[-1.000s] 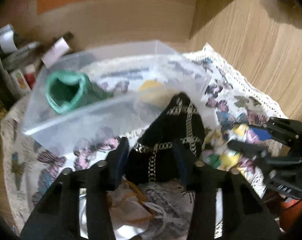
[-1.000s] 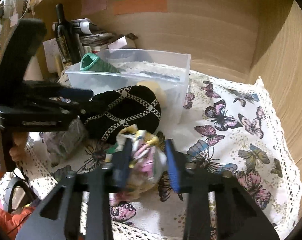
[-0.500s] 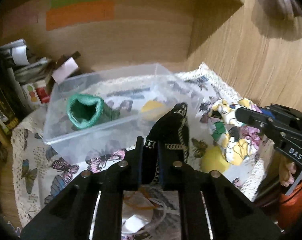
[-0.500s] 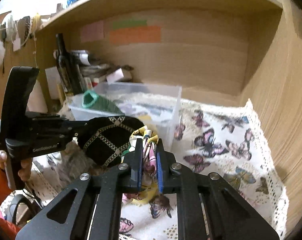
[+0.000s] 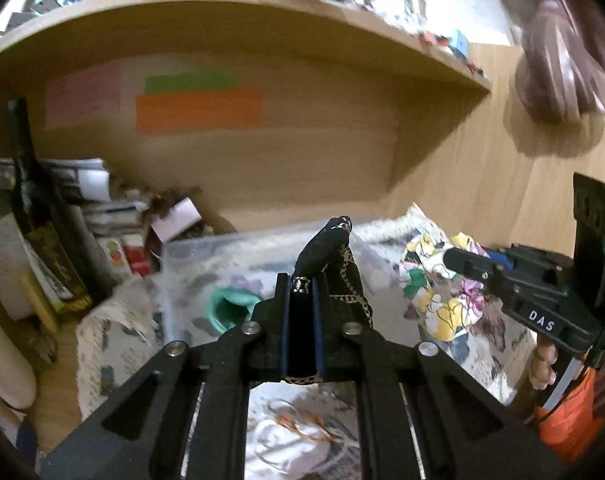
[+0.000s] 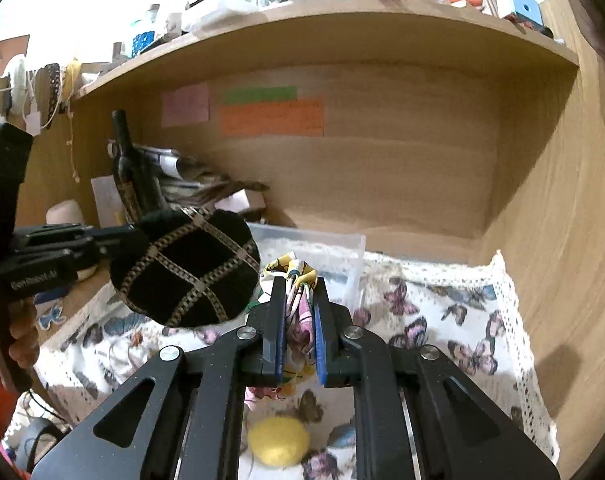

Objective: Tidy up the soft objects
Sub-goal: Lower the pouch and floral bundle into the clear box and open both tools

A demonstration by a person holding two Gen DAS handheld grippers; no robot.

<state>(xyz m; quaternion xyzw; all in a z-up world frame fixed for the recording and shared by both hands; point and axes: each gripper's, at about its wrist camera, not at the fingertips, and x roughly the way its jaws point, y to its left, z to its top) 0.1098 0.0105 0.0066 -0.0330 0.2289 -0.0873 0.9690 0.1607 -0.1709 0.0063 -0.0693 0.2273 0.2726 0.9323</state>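
Left claw (image 5: 301, 314) clamping black cap (image 6: 190, 270) — beside clear bin (image 6: 344, 254), bottle (image 6: 130, 172).

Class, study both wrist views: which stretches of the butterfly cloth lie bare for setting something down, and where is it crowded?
Bare: the butterfly cloth between the clear bin and the right wooden wall. Crowded: the back-left corner, with a dark bottle and stacked papers. A yellow ball lies near the front under the right tongs.
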